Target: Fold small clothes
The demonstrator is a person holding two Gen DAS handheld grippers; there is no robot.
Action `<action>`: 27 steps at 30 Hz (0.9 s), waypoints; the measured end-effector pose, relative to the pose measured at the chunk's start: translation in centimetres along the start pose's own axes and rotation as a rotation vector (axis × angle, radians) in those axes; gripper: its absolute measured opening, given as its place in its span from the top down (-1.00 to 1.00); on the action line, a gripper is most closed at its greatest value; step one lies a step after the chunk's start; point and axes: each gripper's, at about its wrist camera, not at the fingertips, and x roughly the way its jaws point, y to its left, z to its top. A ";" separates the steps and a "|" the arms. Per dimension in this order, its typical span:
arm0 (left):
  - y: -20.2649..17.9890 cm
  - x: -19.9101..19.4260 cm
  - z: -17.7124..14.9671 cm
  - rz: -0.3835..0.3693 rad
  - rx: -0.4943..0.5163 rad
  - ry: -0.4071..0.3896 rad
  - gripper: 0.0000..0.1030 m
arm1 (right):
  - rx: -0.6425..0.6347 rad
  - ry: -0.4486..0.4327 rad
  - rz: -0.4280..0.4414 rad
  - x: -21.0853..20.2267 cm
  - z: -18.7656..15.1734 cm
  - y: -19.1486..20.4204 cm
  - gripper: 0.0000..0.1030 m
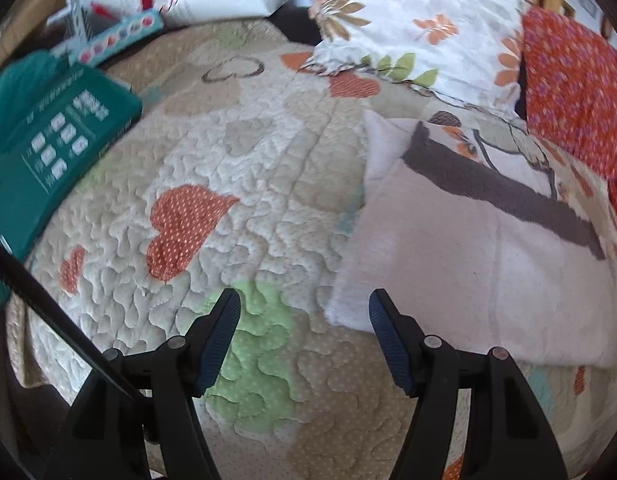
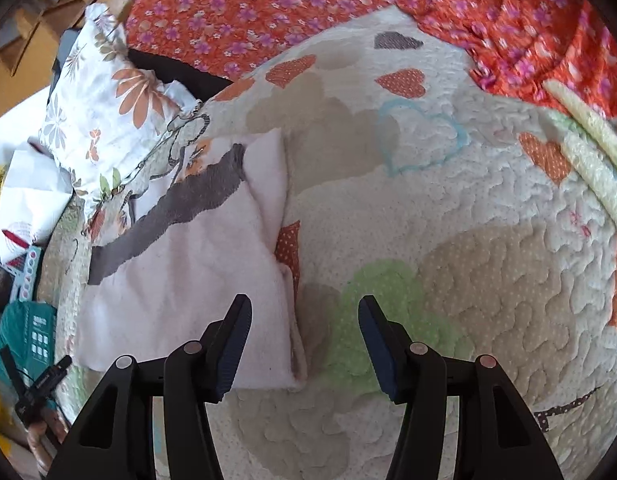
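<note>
Left claw (image 1: 304,336) and right claw (image 2: 304,340) gape empty; folded pink cloth (image 2: 188,280) on quilt (image 2: 468,240)

The bed quilt (image 1: 244,184) is seen from low and near by both wrist cameras, each looking forward between its own tongs. The left view is taken from the left of the pale folded cloth (image 1: 476,264), the right view from its right. The cloth, the floral pillow (image 2: 104,108) and the teal box (image 1: 52,152) are shared.
</note>
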 end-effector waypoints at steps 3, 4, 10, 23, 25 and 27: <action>-1.2 -0.4 0.0 0.015 0.042 -0.034 -0.28 | -0.069 -0.035 -0.009 -0.1 -0.1 2.0 -0.17; -1.5 -0.4 0.0 0.020 0.050 -0.042 -0.28 | -0.096 -0.047 -0.011 -0.1 -0.2 2.8 -0.17; -3.1 -0.1 0.6 0.021 0.081 -0.064 -0.30 | -0.235 -0.080 -0.017 1.2 -0.6 7.2 -0.17; -5.7 2.9 1.6 0.016 0.116 -0.013 -0.30 | -0.364 -0.016 -0.019 6.3 -1.5 11.4 -0.17; -6.0 3.3 1.5 0.022 0.125 -0.003 -0.30 | -0.359 -0.006 -0.017 6.7 -1.4 11.2 -0.17; -6.3 3.9 1.5 0.033 0.137 0.008 -0.30 | -0.355 -0.003 -0.013 6.9 -1.2 10.9 -0.17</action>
